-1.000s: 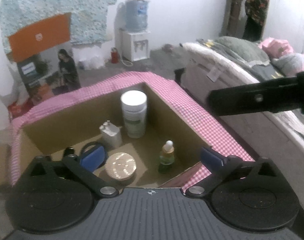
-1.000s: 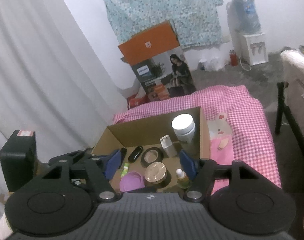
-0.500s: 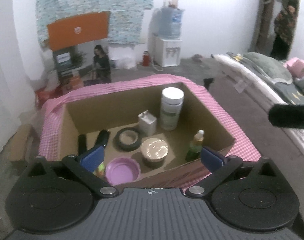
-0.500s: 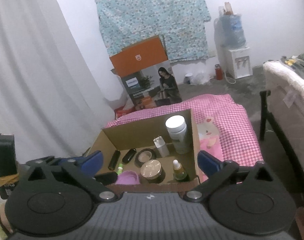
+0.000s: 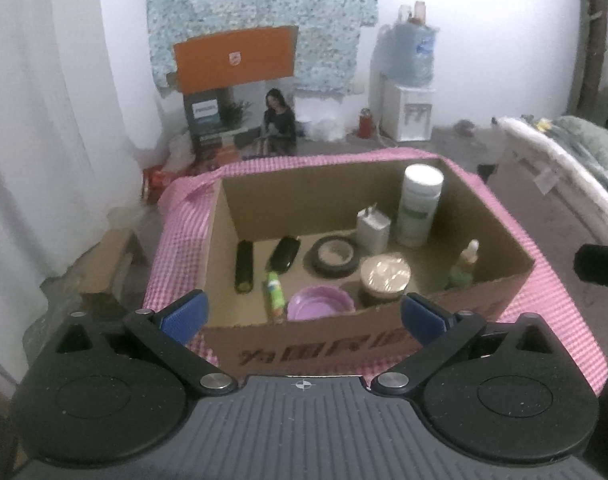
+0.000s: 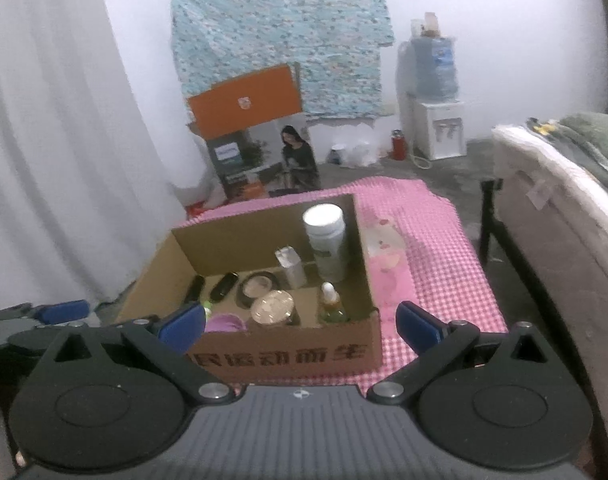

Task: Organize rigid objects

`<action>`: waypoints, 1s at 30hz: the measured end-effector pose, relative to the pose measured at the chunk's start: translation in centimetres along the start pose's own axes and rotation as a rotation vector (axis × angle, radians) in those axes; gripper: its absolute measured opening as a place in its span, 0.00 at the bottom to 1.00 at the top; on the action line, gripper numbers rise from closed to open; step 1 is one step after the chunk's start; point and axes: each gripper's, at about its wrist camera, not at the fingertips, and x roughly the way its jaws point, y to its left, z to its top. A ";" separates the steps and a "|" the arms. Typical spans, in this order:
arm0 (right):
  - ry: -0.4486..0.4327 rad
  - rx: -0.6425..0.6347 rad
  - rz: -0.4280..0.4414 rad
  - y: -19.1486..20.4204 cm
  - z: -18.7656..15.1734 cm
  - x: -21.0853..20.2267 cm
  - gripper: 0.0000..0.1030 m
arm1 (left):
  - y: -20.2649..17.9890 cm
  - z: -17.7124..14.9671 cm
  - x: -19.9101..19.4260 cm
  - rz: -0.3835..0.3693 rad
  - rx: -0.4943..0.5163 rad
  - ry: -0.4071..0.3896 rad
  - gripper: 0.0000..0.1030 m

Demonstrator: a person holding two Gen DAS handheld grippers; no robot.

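An open cardboard box [image 5: 499, 292] stands on a pink checked cloth [image 5: 551, 300]. Inside are a white-capped bottle [image 5: 417, 208], a white charger [image 5: 372, 228], a tape roll [image 5: 335, 256], a gold-lidded jar [image 5: 385, 276], a dropper bottle [image 5: 463, 270], a purple lid [image 5: 319, 304], a green tube [image 5: 275, 296] and two black items [image 5: 244, 266]. My left gripper [image 5: 304, 318] is open and empty, held back before the box's near wall. My right gripper [image 6: 302, 326] is open and empty, also back from the box [image 6: 296, 354]. The left gripper also shows in the right wrist view [image 6: 62, 310].
A bed [image 6: 563, 216] runs along the right. A dark chair frame [image 6: 491, 216] stands between bed and table. A printed carton [image 6: 260, 160], a water dispenser [image 6: 431, 120] and a white curtain [image 6: 64, 160] stand behind. A small wooden stool [image 5: 112, 264] is left of the table.
Both grippers have pulled back and up from the box, so its near wall now shows. The right gripper's jaws have opened wider.
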 end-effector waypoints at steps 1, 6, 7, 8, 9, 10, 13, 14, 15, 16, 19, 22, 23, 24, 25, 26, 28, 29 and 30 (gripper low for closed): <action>-0.003 0.001 -0.014 0.0 -0.3 0.1 1.00 | 0.0 -0.2 0.1 0.007 0.009 0.006 1.00; 0.009 -0.040 -0.068 0.3 -1.1 0.7 1.00 | -0.2 -0.7 0.8 0.042 0.006 0.031 1.00; 0.014 -0.052 -0.072 0.5 -1.2 0.9 1.00 | -0.2 -0.7 1.0 0.047 -0.002 0.038 1.00; 0.019 -0.060 -0.074 0.6 -1.2 1.1 1.00 | -0.2 -0.7 1.1 0.051 -0.009 0.044 1.00; 0.024 -0.067 -0.076 0.8 -1.2 1.3 1.00 | -0.2 -0.6 1.1 0.053 -0.018 0.050 1.00; 0.027 -0.075 -0.075 1.0 -1.3 1.6 1.00 | -0.1 -0.6 1.1 0.057 -0.023 0.054 1.00; 0.038 -0.098 -0.076 1.7 -1.5 2.3 1.00 | 0.2 -0.5 1.3 0.083 -0.037 0.060 1.00; 0.042 -0.108 -0.078 2.0 -1.6 2.7 1.00 | 0.3 -0.4 1.4 0.088 -0.042 0.064 1.00; 0.047 -0.118 -0.084 2.3 -1.7 3.0 1.00 | 0.4 -0.4 1.5 0.093 -0.047 0.067 1.00; 0.056 -0.129 -0.098 2.7 -1.7 3.4 1.00 | 0.5 -0.4 1.5 0.096 -0.054 0.069 1.00; 0.069 -0.155 -0.104 3.4 -1.8 4.4 1.00 | 0.6 -0.4 1.8 0.107 -0.056 0.078 1.00; 0.086 -0.149 -0.101 3.7 -1.6 5.5 1.00 | 0.4 -0.2 2.0 0.123 -0.043 0.076 1.00; 0.090 -0.146 -0.104 3.7 -1.5 5.7 1.00 | 0.4 -0.2 2.1 0.126 -0.042 0.077 1.00; 0.092 -0.144 -0.108 3.7 -1.4 6.0 1.00 | 0.4 -0.2 2.1 0.125 -0.042 0.078 1.00; 0.095 -0.143 -0.110 3.8 -1.3 6.3 1.00 | 0.3 -0.1 2.2 0.122 -0.042 0.082 1.00; 0.098 -0.142 -0.112 3.8 -1.3 6.5 1.00 | 0.3 -0.1 2.3 0.121 -0.041 0.087 1.00; 0.108 -0.143 -0.113 3.8 -1.2 7.0 1.00 | 0.1 0.0 2.5 0.121 -0.038 0.093 1.00; 0.112 -0.144 -0.115 3.8 -1.3 7.2 1.00 | 0.0 0.0 2.6 0.125 -0.037 0.097 1.00; 0.115 -0.145 -0.116 3.7 -1.3 7.3 1.00 | 0.0 0.0 2.7 0.127 -0.037 0.099 1.00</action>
